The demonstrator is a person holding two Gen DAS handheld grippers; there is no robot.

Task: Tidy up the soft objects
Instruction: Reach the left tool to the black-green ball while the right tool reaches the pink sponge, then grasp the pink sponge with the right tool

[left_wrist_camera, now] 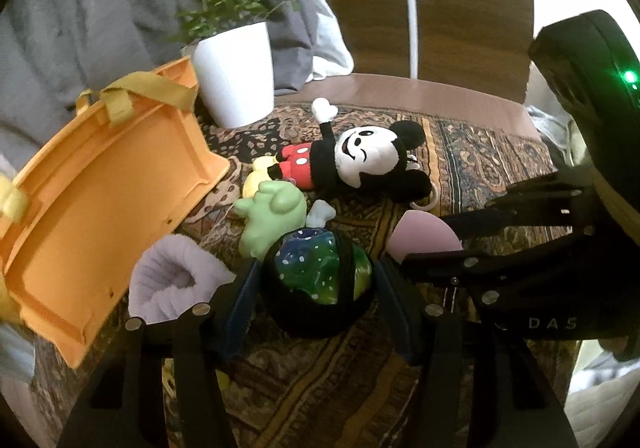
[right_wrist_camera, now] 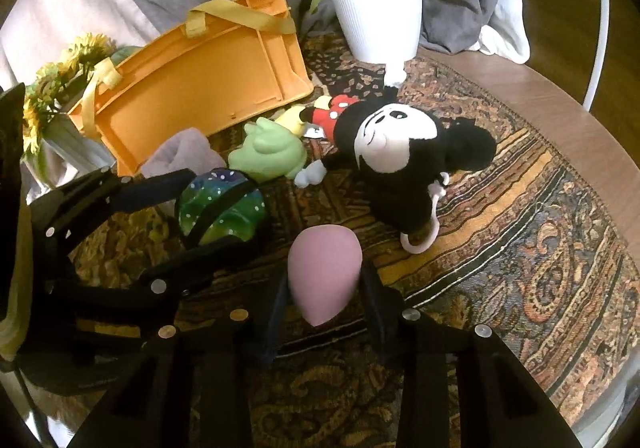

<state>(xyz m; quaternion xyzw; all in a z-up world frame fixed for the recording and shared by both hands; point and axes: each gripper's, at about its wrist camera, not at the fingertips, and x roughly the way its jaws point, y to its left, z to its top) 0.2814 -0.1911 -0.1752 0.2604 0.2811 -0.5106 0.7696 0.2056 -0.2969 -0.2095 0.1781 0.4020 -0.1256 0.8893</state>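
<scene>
Both hand-held grippers are down on the patterned rug (right_wrist_camera: 520, 232) with a toy between the fingers. Left gripper (left_wrist_camera: 316, 280) has its jaws against the sides of the green and blue spotted ball (left_wrist_camera: 320, 272), which sits in a black band, so it looks gripped. Right gripper (right_wrist_camera: 324, 288) has its jaws pressed on the pink egg-shaped sponge (right_wrist_camera: 322, 276), just right of the ball. Neither toy looks lifted off the rug yet.

By my judgement the sorting has barely begun. The orange crate (right_wrist_camera: 208, 88) lies tipped on its side at the far left, and its visible inside holds nothing. The mouse plush (right_wrist_camera: 400, 152) lies far and right of the sponge, the pale green soft toy (right_wrist_camera: 268, 152) is just beyond the ball, and a lilac fluffy piece (left_wrist_camera: 176, 280) sits near the crate's mouth. All of these remain loose on the rug, so every soft thing is left to put away, starting with the two in the jaws
</scene>
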